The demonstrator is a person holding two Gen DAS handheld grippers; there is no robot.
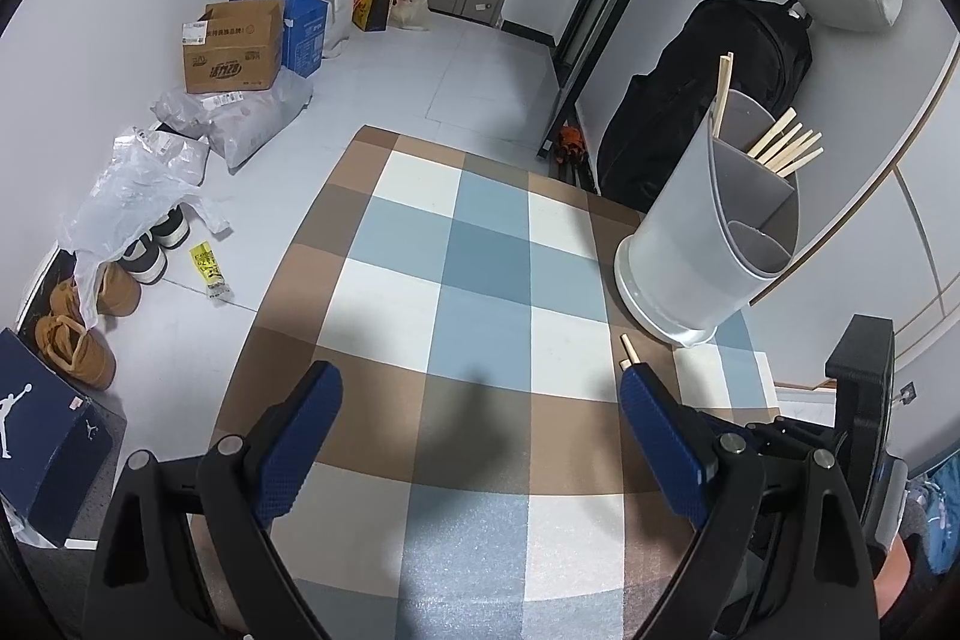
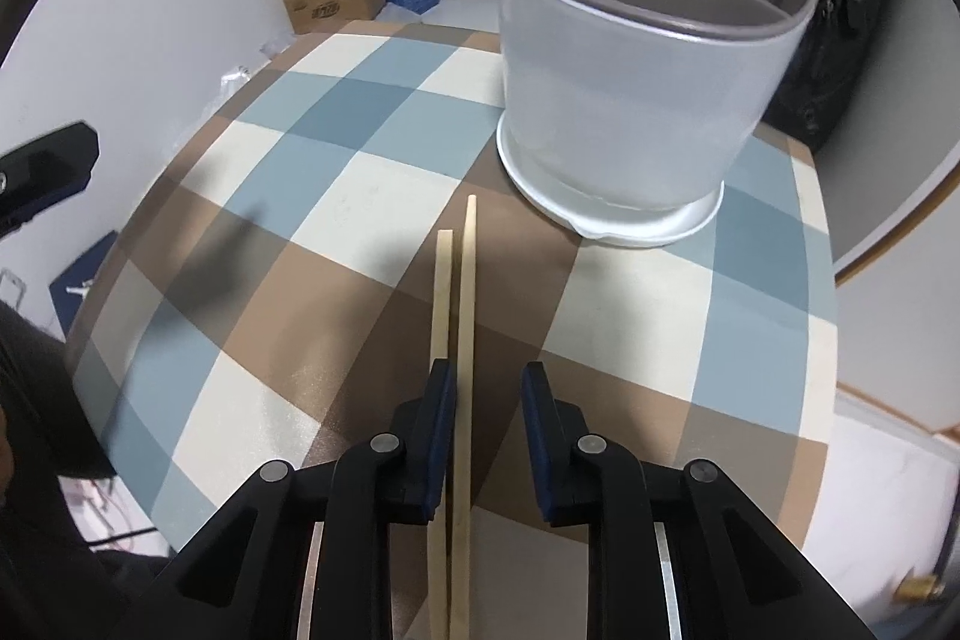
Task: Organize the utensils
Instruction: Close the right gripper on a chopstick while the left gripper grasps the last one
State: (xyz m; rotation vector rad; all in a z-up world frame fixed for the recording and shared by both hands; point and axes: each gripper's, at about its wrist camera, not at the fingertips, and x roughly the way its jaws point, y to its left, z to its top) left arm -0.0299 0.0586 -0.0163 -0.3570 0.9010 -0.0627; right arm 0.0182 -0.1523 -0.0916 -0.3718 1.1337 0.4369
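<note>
A grey divided utensil holder [image 1: 708, 226] stands at the table's far right and holds several wooden chopsticks [image 1: 780, 145] in its back compartment; it also shows in the right wrist view [image 2: 636, 100]. Two chopsticks [image 2: 453, 316] lie on the checked tablecloth [image 2: 336, 196] in front of the holder. My right gripper [image 2: 486, 388] is open around them, one stick beside the left finger's inner face, the other partly under that finger. The stick tips show in the left wrist view [image 1: 628, 349]. My left gripper [image 1: 474, 388] is open wide and empty above the cloth.
The table's left edge drops to a floor with cardboard boxes [image 1: 237, 46], plastic bags [image 1: 138, 184] and shoes [image 1: 84, 334]. A black backpack [image 1: 708, 100] and a wall stand behind the holder. The right gripper's body [image 1: 864, 388] sits at the left view's right edge.
</note>
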